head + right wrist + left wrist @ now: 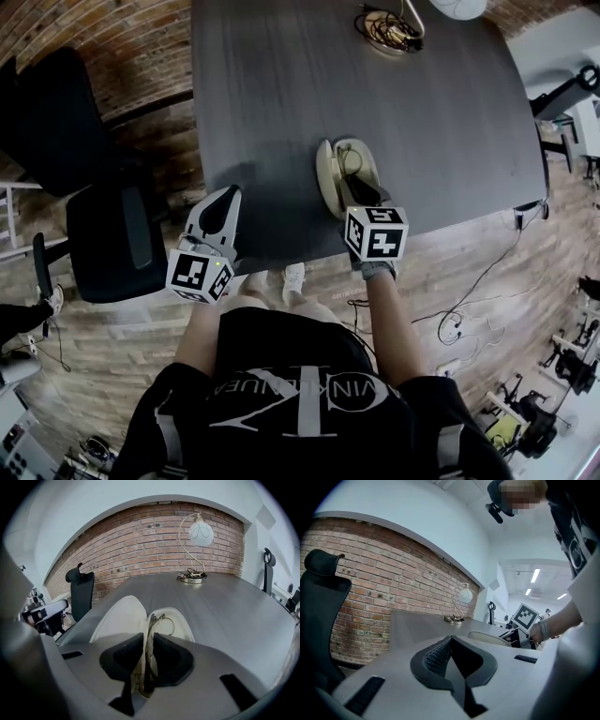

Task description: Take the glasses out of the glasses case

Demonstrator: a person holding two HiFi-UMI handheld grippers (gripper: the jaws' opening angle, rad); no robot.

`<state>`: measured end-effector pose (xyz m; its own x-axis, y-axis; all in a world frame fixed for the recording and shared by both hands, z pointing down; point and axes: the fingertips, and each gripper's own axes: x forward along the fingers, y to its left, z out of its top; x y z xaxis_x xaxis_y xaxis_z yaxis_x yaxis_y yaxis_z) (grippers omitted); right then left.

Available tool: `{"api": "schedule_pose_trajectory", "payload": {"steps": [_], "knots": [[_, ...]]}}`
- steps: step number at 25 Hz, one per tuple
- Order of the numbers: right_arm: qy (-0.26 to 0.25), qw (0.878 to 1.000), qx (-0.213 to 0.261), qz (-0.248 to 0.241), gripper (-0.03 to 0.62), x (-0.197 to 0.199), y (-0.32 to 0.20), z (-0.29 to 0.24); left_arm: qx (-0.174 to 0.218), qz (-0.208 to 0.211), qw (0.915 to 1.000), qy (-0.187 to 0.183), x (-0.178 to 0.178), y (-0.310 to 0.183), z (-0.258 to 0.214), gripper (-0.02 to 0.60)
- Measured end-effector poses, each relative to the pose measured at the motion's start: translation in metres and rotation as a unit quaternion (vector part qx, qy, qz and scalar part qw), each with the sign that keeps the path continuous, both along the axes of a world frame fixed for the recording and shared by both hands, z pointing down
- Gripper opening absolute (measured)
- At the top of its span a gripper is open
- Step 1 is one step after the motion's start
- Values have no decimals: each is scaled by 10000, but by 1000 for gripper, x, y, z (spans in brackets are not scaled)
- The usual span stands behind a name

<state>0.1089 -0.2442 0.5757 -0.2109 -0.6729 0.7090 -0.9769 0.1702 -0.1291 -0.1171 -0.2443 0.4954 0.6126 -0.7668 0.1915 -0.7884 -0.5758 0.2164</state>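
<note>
An open cream glasses case (325, 171) lies near the front edge of the dark table (394, 94). Its lid (119, 617) is folded out to the left. Thin wire glasses (161, 619) rest in its tray, also seen in the head view as glasses (352, 167). My right gripper (148, 641) points down into the case with the near part of the glasses frame standing between its pads; a light strip still shows beside the left pad. My left gripper (228, 195) hovers at the table's front left edge, apart from the case, with its jaws together and nothing in them (451, 639).
A lamp with a white globe and a coiled cable (389, 28) stands at the table's far side, seen also as the lamp (196, 536). A black office chair (103, 239) is left of the table. A brick wall (384, 588) runs behind.
</note>
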Motion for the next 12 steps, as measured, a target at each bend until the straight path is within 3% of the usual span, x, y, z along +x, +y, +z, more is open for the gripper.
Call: {"api": "schedule_pose_trajectory", "payload": {"steps": [12], "knots": [[373, 9986, -379, -12, 63, 6, -7, 17, -95, -1, 10000, 17, -3, -5, 8, 15]]}}
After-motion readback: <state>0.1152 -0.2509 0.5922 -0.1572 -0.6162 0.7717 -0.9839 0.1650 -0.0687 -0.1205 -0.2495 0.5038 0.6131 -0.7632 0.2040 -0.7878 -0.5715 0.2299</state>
